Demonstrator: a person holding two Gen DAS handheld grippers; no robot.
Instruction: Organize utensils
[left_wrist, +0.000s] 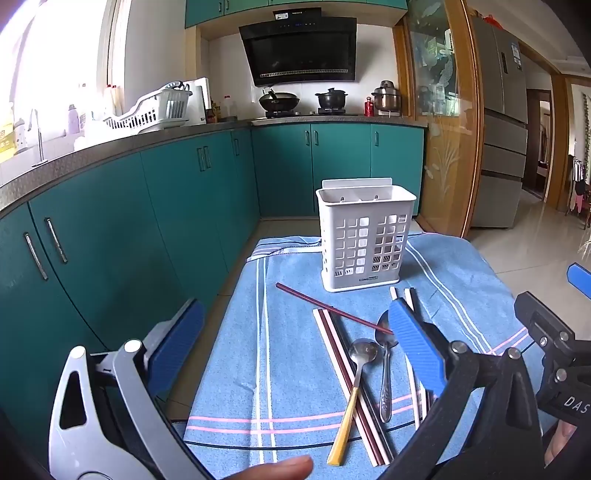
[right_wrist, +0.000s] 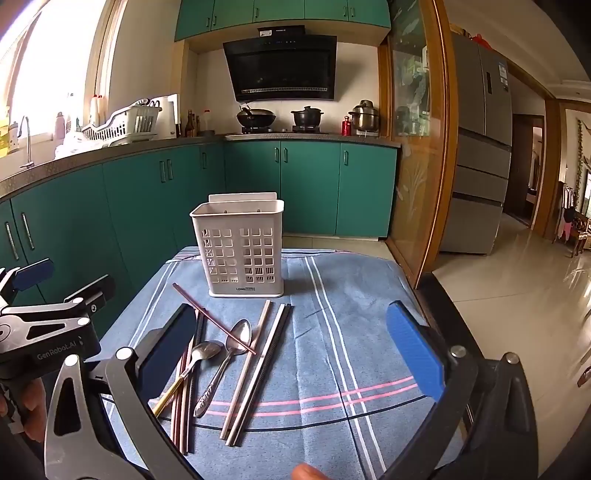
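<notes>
Both my left gripper (left_wrist: 295, 343) and right gripper (right_wrist: 291, 354) hang spread wide, empty. Utensils lie at six o'clock of the white perforated plastic holder (right_wrist: 242, 251). I'd pinch the yellow-handled steel spoon (left_wrist: 352, 384) mid-handle first.

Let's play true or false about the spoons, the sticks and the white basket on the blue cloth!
1. The white basket stands upright on the blue cloth. True.
2. The gold-handled spoon is already inside the basket. False: it lies on the cloth.
3. Both the left gripper and the right gripper are open and hold nothing. True.
4. The thin red chopstick lies across the silver spoon. True.
5. Only one spoon is on the cloth. False: there are two.
</notes>
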